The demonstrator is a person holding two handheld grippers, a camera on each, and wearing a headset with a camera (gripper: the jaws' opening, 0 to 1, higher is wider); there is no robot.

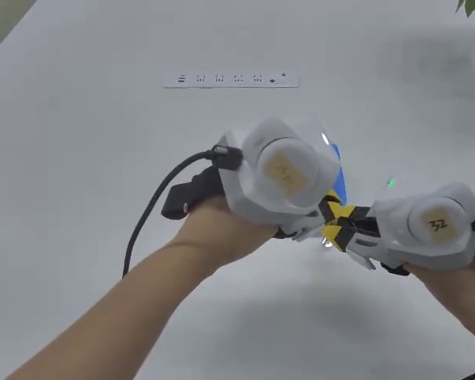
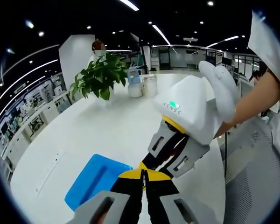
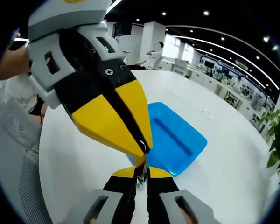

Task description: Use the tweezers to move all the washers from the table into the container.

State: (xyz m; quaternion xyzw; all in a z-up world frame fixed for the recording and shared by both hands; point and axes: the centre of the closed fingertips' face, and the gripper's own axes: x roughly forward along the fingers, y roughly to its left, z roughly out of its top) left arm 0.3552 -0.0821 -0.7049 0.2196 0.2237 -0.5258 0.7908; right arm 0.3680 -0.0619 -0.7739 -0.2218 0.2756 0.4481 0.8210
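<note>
Both claws are held close together above the white bench, tips nearly touching. The left claw is closed, its yellow tips pressed flat against each other. The right claw is closed too, and a thin silvery sliver shows between its tips, probably the tweezers, though it is too small to be sure. The blue container lies flat on the bench just beyond the meeting tips, and in the head view it is mostly hidden behind the left claw's body. A white power strip lies farther back on the bench, well apart, and a leafy plant stands near the far edge.
</note>
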